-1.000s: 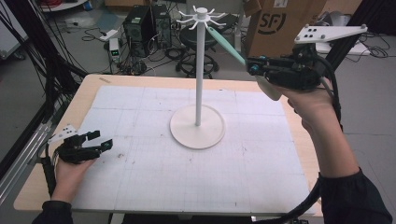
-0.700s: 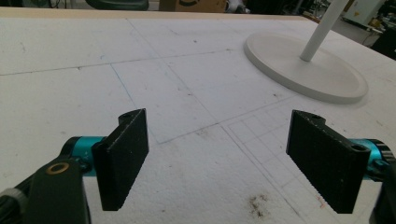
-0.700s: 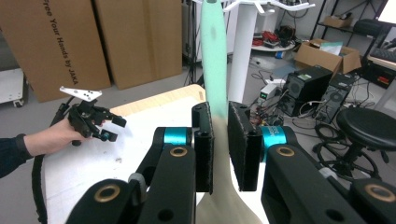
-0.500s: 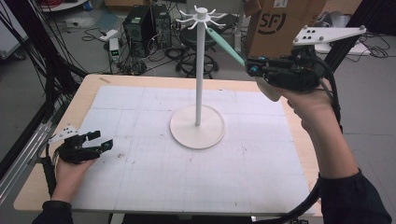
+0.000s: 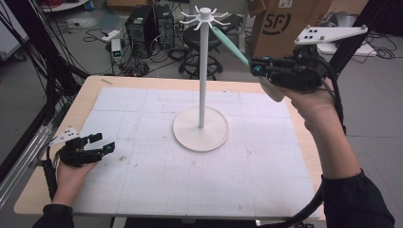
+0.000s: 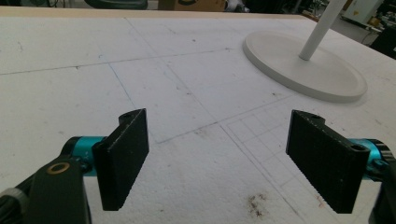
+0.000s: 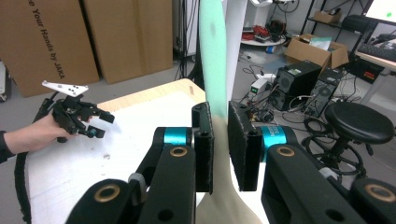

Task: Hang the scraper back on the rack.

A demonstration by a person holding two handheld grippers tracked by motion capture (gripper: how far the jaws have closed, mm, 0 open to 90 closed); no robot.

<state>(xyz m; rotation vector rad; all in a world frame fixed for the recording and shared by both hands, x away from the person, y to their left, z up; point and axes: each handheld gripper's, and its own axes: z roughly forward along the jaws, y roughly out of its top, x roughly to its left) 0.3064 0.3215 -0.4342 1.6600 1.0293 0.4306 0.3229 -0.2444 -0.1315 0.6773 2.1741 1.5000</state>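
A white stand (image 5: pixel 203 71) with a ring of hooks (image 5: pixel 205 16) on top rises from a round base (image 5: pixel 200 130) mid-table. My right gripper (image 5: pixel 256 66) is held high to the right of the pole, shut on a utensil (image 5: pixel 230 42) with a mint-green handle and cream end. The handle slants up toward the hooks; I cannot tell whether it touches them. In the right gripper view the utensil (image 7: pixel 212 56) runs up between the jaws of my right gripper (image 7: pixel 220 140). My left gripper (image 5: pixel 102 142) rests open at the table's left front, with nothing in the left gripper (image 6: pixel 219 140).
A white gridded mat (image 5: pixel 190 180) covers most of the wooden table. Behind the table are a cardboard box (image 5: pixel 285 23), a black stool (image 5: pixel 199 40) and computer towers (image 5: pixel 149 23). Black cables hang along the left side.
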